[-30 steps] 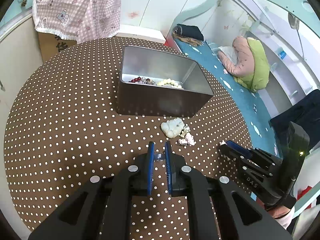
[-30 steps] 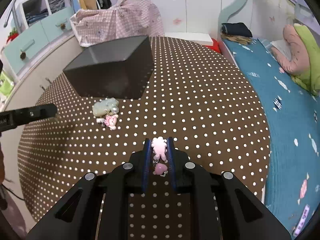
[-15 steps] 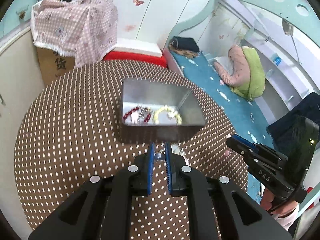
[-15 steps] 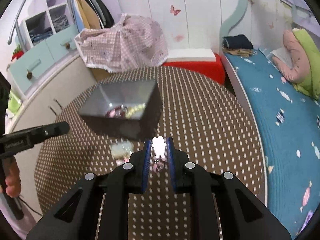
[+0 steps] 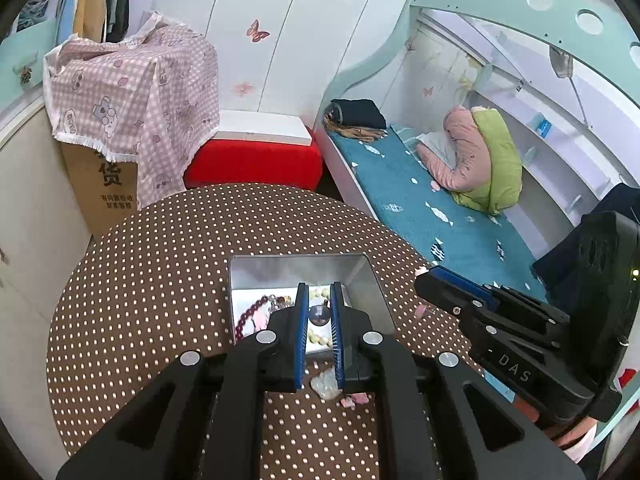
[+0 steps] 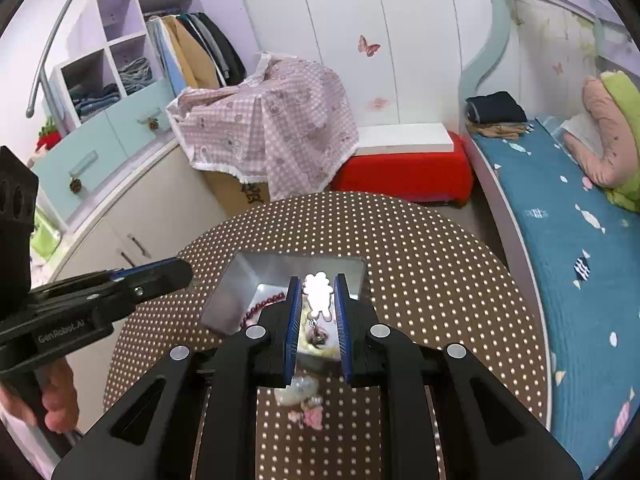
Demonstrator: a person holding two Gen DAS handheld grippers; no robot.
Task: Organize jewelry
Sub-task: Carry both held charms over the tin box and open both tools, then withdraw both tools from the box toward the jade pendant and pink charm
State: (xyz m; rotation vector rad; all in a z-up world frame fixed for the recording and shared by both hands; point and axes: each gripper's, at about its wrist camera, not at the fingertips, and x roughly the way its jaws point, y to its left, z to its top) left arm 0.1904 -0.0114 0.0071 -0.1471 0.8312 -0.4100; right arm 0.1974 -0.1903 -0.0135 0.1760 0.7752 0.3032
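Left wrist view: metal tin (image 5: 362, 276) on dotted table (image 5: 160, 280), containing dark-red bead bracelet (image 5: 250, 314); left hand-held gripper (image 5: 319, 300) clamping small bead (image 5: 319, 315) above; right hand-held gripper (image 6: 316, 286) gripping white charm (image 6: 318, 290).

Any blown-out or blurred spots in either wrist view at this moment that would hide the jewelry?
Right wrist view: the charm in the right gripper is blown out to white, its detail lost; the pieces on the table under the gripper look blurred. Left wrist view: the tin floor glares, yet the bead bracelet reads clearly.

Both tongs — now above tin (image 5: 362, 280)
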